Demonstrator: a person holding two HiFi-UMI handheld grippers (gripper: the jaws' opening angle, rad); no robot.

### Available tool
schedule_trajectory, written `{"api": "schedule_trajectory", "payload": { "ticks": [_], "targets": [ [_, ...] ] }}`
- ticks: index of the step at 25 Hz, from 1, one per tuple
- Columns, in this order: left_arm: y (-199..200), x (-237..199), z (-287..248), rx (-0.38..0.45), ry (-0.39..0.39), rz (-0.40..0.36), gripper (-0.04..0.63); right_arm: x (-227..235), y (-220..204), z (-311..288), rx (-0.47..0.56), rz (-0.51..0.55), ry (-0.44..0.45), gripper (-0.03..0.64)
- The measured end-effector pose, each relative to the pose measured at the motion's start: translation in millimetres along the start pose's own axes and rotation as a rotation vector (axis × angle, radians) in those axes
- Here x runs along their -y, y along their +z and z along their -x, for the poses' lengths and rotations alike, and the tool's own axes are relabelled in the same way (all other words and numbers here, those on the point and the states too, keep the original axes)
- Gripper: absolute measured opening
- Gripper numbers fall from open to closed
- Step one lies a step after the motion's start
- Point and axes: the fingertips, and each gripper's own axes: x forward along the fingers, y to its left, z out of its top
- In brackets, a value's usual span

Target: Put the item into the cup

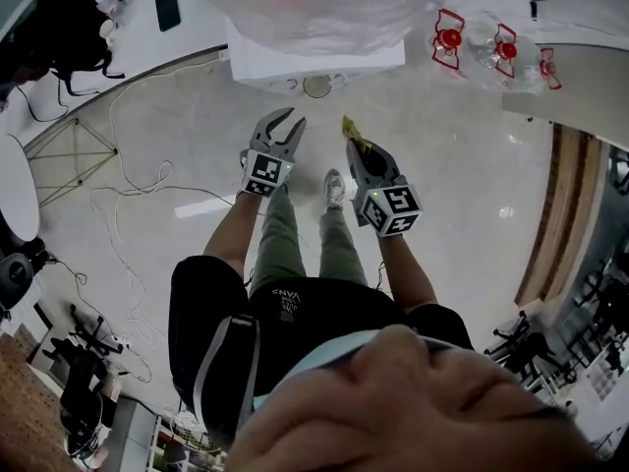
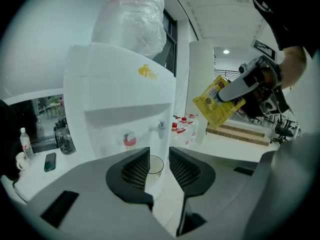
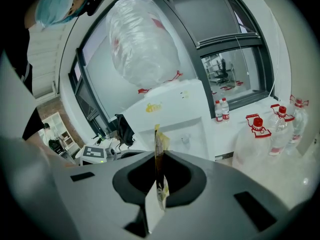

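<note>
A clear cup (image 1: 316, 86) stands in the white water dispenser's (image 1: 314, 57) tap bay. In the left gripper view the cup (image 2: 155, 164) shows through the gap between the jaws, farther off. My left gripper (image 1: 284, 119) (image 2: 159, 159) is open with nothing between its pads. My right gripper (image 1: 355, 144) (image 3: 159, 160) is shut on a yellow sachet (image 1: 351, 129) (image 3: 160, 143), held edge-on and upright. The sachet (image 2: 215, 106) hangs at the right in the left gripper view. Both grippers are short of the dispenser (image 2: 120, 94), side by side.
A large plastic-wrapped water bottle (image 2: 132, 16) sits on top of the dispenser. Several empty water jugs with red caps (image 1: 496, 52) (image 3: 257, 139) stand on the floor to its right. Cables (image 1: 128, 180) trail over the floor at left. The person's legs and shoes (image 1: 334, 190) are below.
</note>
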Motion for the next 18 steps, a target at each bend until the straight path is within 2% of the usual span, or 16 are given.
{"api": "schedule_trajectory", "payload": {
  "ticks": [4,8,18],
  "targets": [
    [-27,-12,-19,-0.041,0.024,0.019,0.153,7,-14,-8,-0.023,-0.004,0.003,0.049],
    [-53,-20,-35,-0.086,0.029,0.006,0.188,13,-25,-13,-0.036,-0.007,-0.001,0.049],
    [-98,-33,-79,-0.169,-0.003,-0.069,0.207,25,-48,-34,-0.069,0.011,0.018,0.049]
  ]
}}
